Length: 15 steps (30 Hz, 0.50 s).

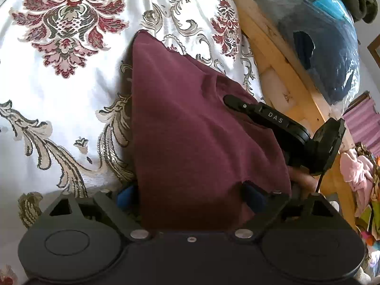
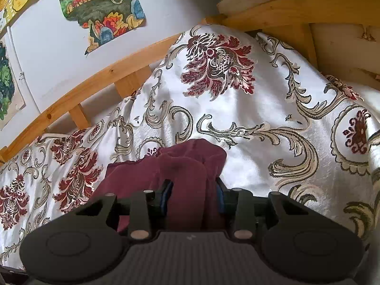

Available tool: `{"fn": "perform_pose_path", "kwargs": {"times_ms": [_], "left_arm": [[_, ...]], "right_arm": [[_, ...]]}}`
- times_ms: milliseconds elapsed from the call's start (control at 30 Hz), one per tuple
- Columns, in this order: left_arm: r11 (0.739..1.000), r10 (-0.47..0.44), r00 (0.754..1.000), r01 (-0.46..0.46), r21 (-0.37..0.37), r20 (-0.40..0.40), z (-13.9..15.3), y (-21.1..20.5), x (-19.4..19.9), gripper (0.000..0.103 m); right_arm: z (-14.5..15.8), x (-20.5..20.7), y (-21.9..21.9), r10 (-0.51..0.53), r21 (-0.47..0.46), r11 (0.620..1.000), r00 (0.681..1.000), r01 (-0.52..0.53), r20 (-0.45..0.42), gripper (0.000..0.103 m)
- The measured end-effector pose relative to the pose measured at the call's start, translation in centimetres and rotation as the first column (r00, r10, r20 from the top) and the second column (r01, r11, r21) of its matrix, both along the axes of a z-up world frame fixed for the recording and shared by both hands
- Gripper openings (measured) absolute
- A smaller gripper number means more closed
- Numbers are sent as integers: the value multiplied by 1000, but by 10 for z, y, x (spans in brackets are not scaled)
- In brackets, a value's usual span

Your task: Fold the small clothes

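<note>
Maroon garment point(image 1: 190, 128) draped over the floral bedspread point(image 1: 59, 95), near the wooden bed rail point(image 1: 280, 54). Left gripper point(image 1: 190, 194) spread wide under the hem; right gripper point(image 2: 193, 197) pinching a bunched fold. Risk: cloth slipping off, or dragging the bedspread. Bagged bedding point(image 1: 320, 47) beyond the right rail; paintings point(image 2: 102, 7) far left.
</note>
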<state>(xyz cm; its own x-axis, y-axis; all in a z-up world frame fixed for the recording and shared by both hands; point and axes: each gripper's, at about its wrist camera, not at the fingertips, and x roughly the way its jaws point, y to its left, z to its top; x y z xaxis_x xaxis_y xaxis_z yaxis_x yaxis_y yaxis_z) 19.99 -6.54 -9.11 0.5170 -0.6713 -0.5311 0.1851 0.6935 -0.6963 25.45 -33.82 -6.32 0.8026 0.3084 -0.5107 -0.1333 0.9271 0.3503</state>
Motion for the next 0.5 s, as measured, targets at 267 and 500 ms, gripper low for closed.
{"fn": "perform_pose_path", "kwargs": {"times_ms": [267,500], "left_arm": [[1000,13,1000,-13,6,-3,0,2,-1,83],[999,21,1000,-21,40,-2,4,0,-1,76]], "right_arm": [[0,0,1,-3,2,1000,1000,3,0,38],[0,-1,3,-5,-6,1000,1000,5,13,31]]}}
